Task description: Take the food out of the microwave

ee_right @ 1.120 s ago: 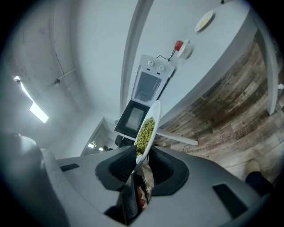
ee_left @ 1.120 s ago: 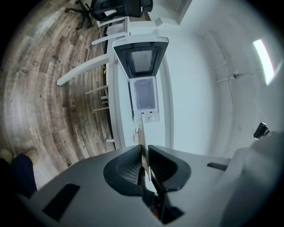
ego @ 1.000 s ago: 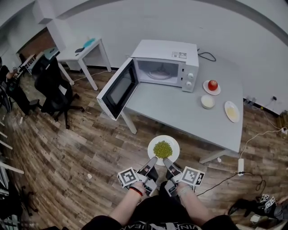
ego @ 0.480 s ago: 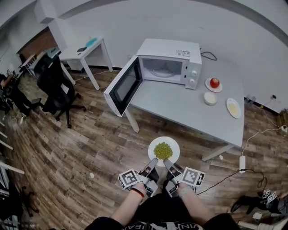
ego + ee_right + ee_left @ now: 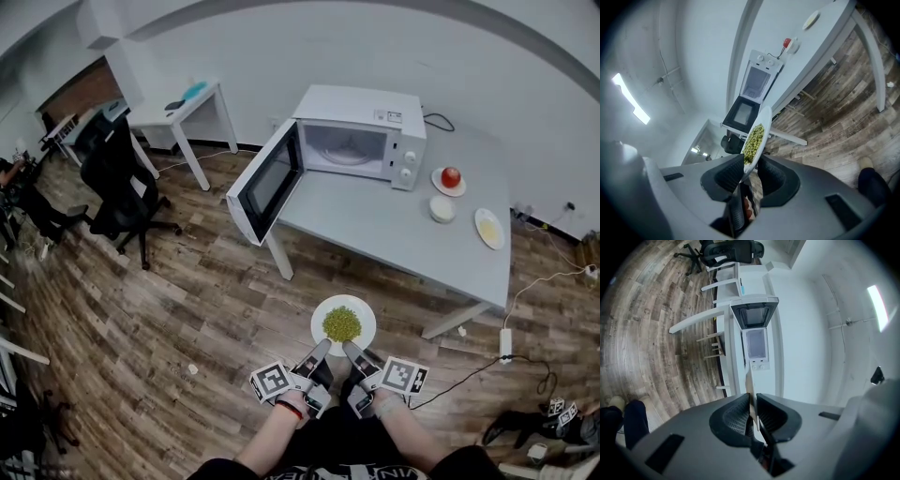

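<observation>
One round wht plate (image 5: 321, 317), green peas (image 5: 341, 323) heaped.

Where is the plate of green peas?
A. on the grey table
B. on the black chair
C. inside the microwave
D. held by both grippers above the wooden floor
D: the left gripper and right gripper each pinch the rim of the plate of peas, out over the wooden floor.

Grey table (image 5: 375, 223): open microwave (image 5: 361, 105), apple (image 5: 451, 175) on saucer (image 5: 437, 185), small bowl (image 5: 441, 209), yellow-filled plate (image 5: 488, 228).
</observation>
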A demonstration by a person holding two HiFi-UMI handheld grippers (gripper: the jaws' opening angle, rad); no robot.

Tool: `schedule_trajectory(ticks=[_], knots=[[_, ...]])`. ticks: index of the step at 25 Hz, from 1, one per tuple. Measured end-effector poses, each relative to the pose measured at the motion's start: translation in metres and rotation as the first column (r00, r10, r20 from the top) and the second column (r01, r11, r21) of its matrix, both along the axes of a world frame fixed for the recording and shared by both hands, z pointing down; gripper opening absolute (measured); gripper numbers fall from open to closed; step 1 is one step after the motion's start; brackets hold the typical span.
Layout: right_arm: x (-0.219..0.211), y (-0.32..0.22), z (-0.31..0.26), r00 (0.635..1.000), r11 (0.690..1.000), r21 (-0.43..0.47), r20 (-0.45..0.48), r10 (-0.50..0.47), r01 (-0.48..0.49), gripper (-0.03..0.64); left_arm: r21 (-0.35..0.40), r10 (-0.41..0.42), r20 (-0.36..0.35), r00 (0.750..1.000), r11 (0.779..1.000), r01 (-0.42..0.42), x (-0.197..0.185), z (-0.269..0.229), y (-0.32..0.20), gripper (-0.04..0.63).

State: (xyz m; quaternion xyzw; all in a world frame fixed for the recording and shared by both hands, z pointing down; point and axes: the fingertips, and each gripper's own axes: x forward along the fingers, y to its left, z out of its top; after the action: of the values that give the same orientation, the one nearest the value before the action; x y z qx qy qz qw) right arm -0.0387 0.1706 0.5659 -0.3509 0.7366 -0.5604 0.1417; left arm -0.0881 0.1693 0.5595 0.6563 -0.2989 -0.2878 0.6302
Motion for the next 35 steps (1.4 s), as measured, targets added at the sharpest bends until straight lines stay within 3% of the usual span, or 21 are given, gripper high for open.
schedule_trajectory(ticks=[3,6,11,21,26,35], knots=[[-0.002,0.002,0.003,1.000,1.000,-0.010,-0.004,-0.007,0.007,0.097,-0.008,-0.001,0.000,1.000,1.000,0.001,-0.003,0.005,0.003,0.046],[-0.004,0.002,0.005,1.000,1.000,-0.014,-0.006,-0.008,0.008,0.097,-0.008,0.010,0.070,0.998,1.000,-0.009,-0.010,0.017,0.003,0.046],[-0.007,0.000,0.004,1.000,1.000,-0.015,-0.005,-0.016,0.016,0.097,-0.004,-0.003,-0.003,1.000,1.000,0.003,-0.007,0.006,0.000,0.046],[-0.011,-0.017,0.000,0.999,0.999,-0.009,-0.009,-0.038,0.038,0.097,0.000,-0.009,0.080,0.997,1.000,0.009,-0.017,0.012,-0.015,0.046],[-0.012,-0.030,0.002,0.998,0.998,-0.012,-0.004,-0.056,0.056,0.097,0.001,-0.026,0.051,0.998,1.000,0.026,-0.016,0.011,-0.027,0.046],[-0.010,-0.065,0.008,0.996,0.996,-0.029,0.005,-0.089,0.089,0.097,-0.019,-0.047,0.058,0.997,0.999,0.048,-0.015,0.017,-0.061,0.046]])
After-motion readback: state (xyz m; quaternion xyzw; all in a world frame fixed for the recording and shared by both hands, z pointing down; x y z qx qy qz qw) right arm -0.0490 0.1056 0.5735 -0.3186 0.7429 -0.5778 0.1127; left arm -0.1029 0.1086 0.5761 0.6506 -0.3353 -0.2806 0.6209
